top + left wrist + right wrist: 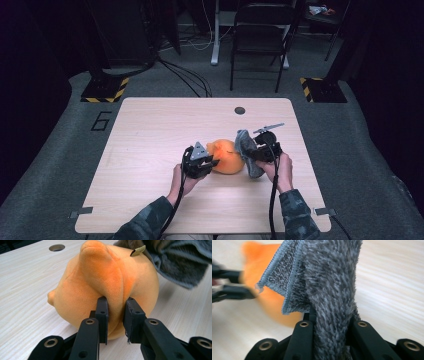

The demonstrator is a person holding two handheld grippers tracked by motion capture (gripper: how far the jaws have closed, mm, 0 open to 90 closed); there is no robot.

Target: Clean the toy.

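An orange plush toy (pixel 227 156) lies near the middle of the wooden table (pixel 150 130). My left gripper (pixel 212 162) is shut on a fold of the orange plush toy (pixel 100 282) at its left side; the left gripper (pixel 115 315) pinches the plush between both jaws. A grey fluffy cloth (pixel 247 150) hangs against the toy's right side, with my right gripper (pixel 257 152) shut on it. In the right gripper view the grey cloth (pixel 332 290) fills the gap of the right gripper (pixel 330 320), and the orange plush toy (pixel 267 290) is blurred behind it.
A round cable hole (pixel 240 110) sits near the table's far edge. A black folding chair (pixel 260 40) and a desk leg (pixel 216 35) stand on the carpet beyond. Yellow-black striped bases (pixel 105 90) flank the far corners.
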